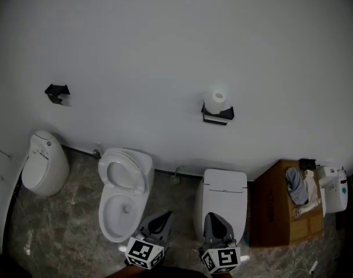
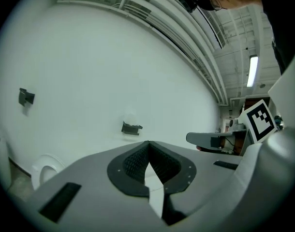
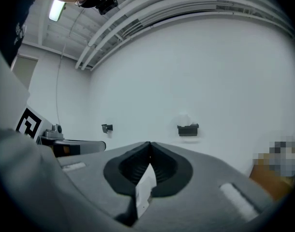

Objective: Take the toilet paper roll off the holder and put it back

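Observation:
A white toilet paper roll (image 1: 217,101) sits upright on a black wall holder (image 1: 217,115) on the white wall, right of centre. The left gripper view shows the holder (image 2: 131,128) small and far ahead, and the right gripper view shows the holder (image 3: 188,129) with the pale roll (image 3: 185,119) on it. My left gripper (image 1: 164,215) and right gripper (image 1: 213,216) are low at the bottom edge, side by side, far from the roll. Both point toward the wall. The left gripper (image 2: 148,143) and the right gripper (image 3: 150,143) have their jaws shut, with nothing between them.
A second, empty black holder (image 1: 57,91) is on the wall at the left. Below stand a white bin (image 1: 44,164), a toilet with its seat open (image 1: 123,193) and a toilet with its lid down (image 1: 221,196). A cardboard box (image 1: 275,207) with clutter sits at the right.

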